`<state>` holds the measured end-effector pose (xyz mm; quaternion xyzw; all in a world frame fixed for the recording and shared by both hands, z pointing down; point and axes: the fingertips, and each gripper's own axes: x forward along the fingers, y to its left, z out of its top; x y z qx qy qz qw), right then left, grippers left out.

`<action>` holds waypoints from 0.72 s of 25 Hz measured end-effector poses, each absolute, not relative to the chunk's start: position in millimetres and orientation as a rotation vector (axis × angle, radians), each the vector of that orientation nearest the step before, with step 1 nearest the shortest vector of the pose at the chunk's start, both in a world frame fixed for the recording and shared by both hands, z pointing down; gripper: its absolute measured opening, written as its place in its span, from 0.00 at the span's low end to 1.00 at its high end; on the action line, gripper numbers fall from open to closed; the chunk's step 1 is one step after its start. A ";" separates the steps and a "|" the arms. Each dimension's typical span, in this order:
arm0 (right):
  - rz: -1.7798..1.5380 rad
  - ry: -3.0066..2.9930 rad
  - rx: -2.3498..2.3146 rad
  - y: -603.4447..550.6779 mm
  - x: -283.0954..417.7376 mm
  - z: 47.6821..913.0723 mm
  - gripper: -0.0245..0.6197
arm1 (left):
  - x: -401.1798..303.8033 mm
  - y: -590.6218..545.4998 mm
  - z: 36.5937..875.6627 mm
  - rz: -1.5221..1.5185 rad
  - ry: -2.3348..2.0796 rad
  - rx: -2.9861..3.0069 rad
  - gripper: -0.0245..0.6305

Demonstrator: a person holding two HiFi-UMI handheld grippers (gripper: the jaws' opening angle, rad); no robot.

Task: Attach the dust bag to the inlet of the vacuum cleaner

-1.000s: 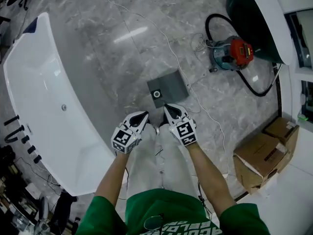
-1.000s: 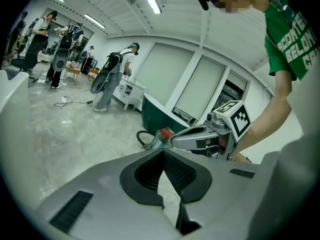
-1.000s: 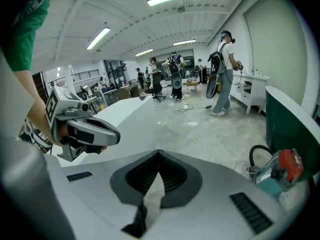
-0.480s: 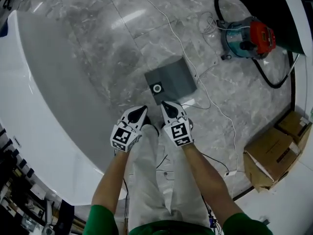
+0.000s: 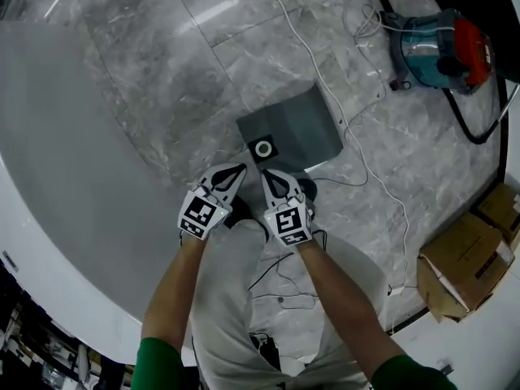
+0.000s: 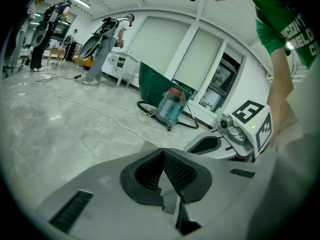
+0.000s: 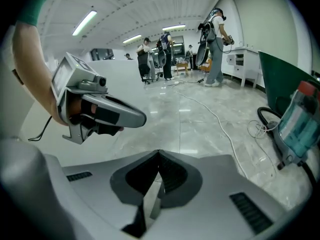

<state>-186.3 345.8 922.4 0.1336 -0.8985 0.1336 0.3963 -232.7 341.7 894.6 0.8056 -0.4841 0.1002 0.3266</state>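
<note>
Both claws are coming down with you as you are crouching: against the earlier frame, the dust bag [image 5: 302,124] is filling more of the centre of the head view and the vacuum cleaner [image 5: 439,43] is sliding toward the upper right corner. Your left claw [image 5: 240,170] and right claw [image 5: 266,174] are hovering side by side just below the bag's white collar ring [image 5: 262,148]. Both are sitting fully closed with nothing between their pads.

That is the first risk. If you are arriving with them closed, you are only going to nudge the flat bag across the slick marble floor [image 5: 162,71] instead of gripping it. A thin sheet lying flush is also giving a pad little to get under, so you are risking a crumpled edge or a bent collar.

The white cable [image 5: 378,179] is looping past the bag's right corner, possibly under it, though the view is not settling that. Lifting could be dragging it along. The vacuum is standing well apart, so a weak one-sided hold could be letting the bag droop or slip during the carry.
</note>
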 end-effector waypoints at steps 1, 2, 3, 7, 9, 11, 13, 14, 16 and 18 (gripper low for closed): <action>0.329 -2.270 0.345 347.4 -185.7 941.1 0.05 | -231.4 340.8 911.2 0.273 -1.247 2.121 0.04; 0.316 -2.260 0.350 349.3 -185.1 960.0 0.05 | -230.5 340.9 927.6 0.284 -1.226 2.127 0.04; 0.302 -2.249 0.353 351.4 -184.2 979.1 0.05 | -229.8 341.8 943.6 0.297 -1.208 2.130 0.04; 0.264 -2.201 0.362 362.0 -177.2 1051.7 0.05 | -222.2 350.2 998.4 0.336 -1.139 2.152 0.04; 0.254 -2.174 0.374 369.5 -173.6 1082.7 0.05 | -216.8 357.5 1022.1 0.360 -1.101 2.166 0.04; 0.242 -2.144 0.395 375.0 -169.4 1109.7 0.05 | -211.8 363.0 1044.8 0.383 -1.064 2.175 0.04; 0.233 -2.116 0.412 378.6 -165.4 1132.3 0.05 | -207.8 365.5 1065.3 0.399 -1.038 2.180 0.04; 0.229 -2.106 0.412 381.5 -163.9 1141.1 0.05 | -205.8 367.0 1074.1 0.403 -1.026 2.180 0.04; 0.222 -2.095 0.397 389.5 -161.6 1154.5 0.05 | -200.8 371.3 1089.0 0.418 -0.994 2.186 0.04; 0.218 -2.090 0.387 393.3 -160.1 1164.7 0.08 | -196.2 373.6 1100.6 0.448 -0.952 2.206 0.04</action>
